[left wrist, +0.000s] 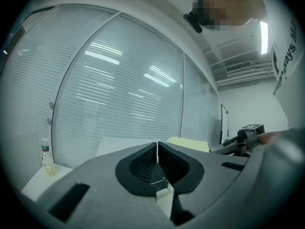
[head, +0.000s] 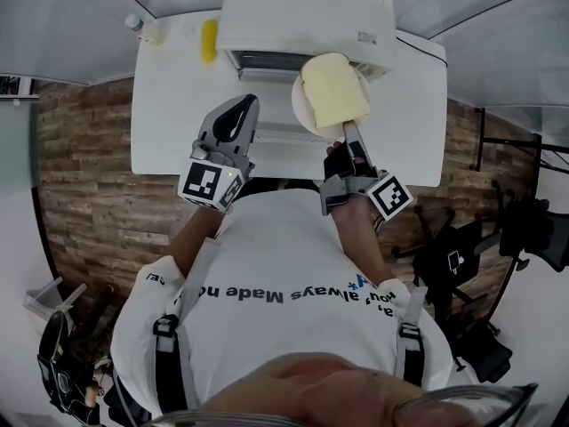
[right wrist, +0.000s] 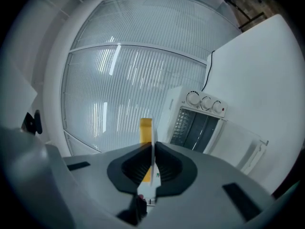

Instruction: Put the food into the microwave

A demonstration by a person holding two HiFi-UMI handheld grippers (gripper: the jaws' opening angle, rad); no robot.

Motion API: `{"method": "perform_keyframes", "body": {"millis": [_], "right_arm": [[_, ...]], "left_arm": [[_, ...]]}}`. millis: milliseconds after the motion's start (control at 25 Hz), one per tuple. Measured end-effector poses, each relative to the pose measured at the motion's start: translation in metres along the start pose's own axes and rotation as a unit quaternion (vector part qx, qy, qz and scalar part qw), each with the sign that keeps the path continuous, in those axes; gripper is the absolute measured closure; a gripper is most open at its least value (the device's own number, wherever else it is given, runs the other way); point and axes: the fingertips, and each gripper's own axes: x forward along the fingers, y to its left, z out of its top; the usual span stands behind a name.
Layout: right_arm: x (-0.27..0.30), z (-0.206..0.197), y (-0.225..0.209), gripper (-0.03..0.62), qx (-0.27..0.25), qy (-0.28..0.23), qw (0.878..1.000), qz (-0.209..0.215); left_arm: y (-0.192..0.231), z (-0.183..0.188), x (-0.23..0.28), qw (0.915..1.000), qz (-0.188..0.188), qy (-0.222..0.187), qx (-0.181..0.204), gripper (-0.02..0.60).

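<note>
White T-shirt [head: 284, 274] on the person fills the foreground, before a white rectangular table [head: 169, 123] that carries a white countertop microwave [head: 307, 16], its door dropped open, and a yellow oblong item [head: 209, 41]. A pale yellow bread slice [head: 333, 92] lies on a round white plate [head: 300, 105], just in front of the opening. The right gripper [head: 351, 136] pinches the plate's rim. The left gripper [head: 236, 114], jaws pressed together, holds nothing.

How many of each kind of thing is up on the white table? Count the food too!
Microwave: 1
Plate: 1
Bread slice: 1
Yellow thing: 1
Bottle: 1
Total: 5
</note>
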Motion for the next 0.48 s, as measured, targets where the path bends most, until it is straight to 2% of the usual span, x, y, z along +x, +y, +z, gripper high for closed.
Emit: {"method": "perform_keyframes", "body": {"millis": [480], "right_arm": [[-0.001,0.004,-0.017,0.574,-0.001,0.017,1.000,-0.022]], "left_arm": [[-0.009,-0.014,0.025,0.9998,-0.014,0.014,-0.001,0.565]]}}
